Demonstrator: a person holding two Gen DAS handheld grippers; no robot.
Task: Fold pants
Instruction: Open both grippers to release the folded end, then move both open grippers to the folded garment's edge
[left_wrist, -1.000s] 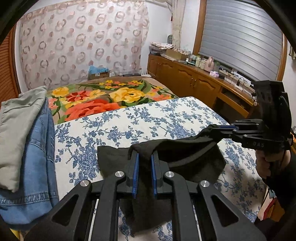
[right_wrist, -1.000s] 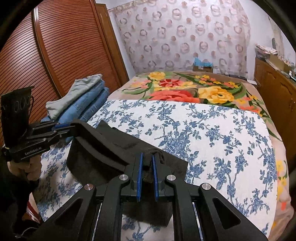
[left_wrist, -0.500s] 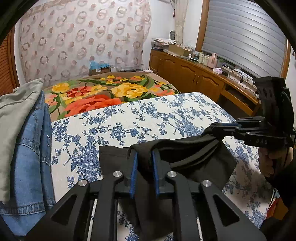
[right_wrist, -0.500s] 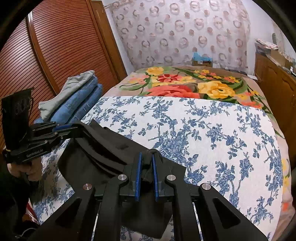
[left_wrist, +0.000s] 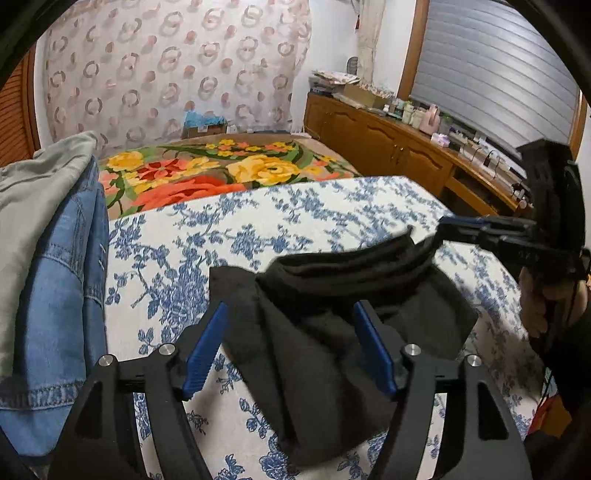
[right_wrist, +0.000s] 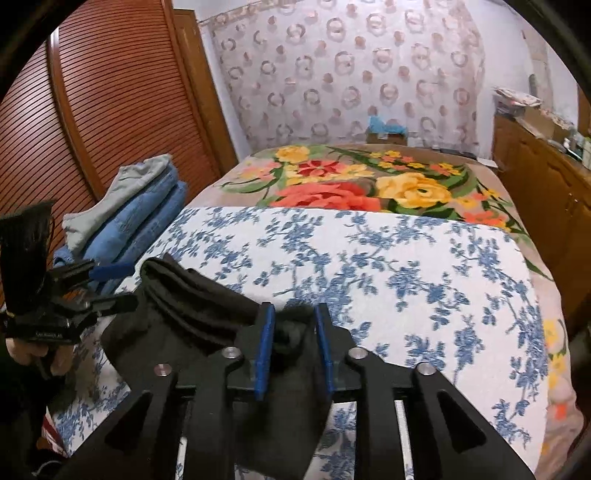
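We've just let both grippers, left (left_wrist: 288, 347) and right (right_wrist: 293, 349), spread off the black pants (left_wrist: 332, 332) on the bed (right_wrist: 406, 266).

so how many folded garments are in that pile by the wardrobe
3 that I can make out: a grey-green garment on top, a denim piece under it, and another denim piece at the bottom. More may be hidden behind the left gripper.

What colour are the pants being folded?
Black pants, clearest in the left wrist view.

Flower-patterned bed (right_wrist: 388, 258) bearing black pants (left_wrist: 325, 332) and stacked folded clothes (right_wrist: 129, 210).
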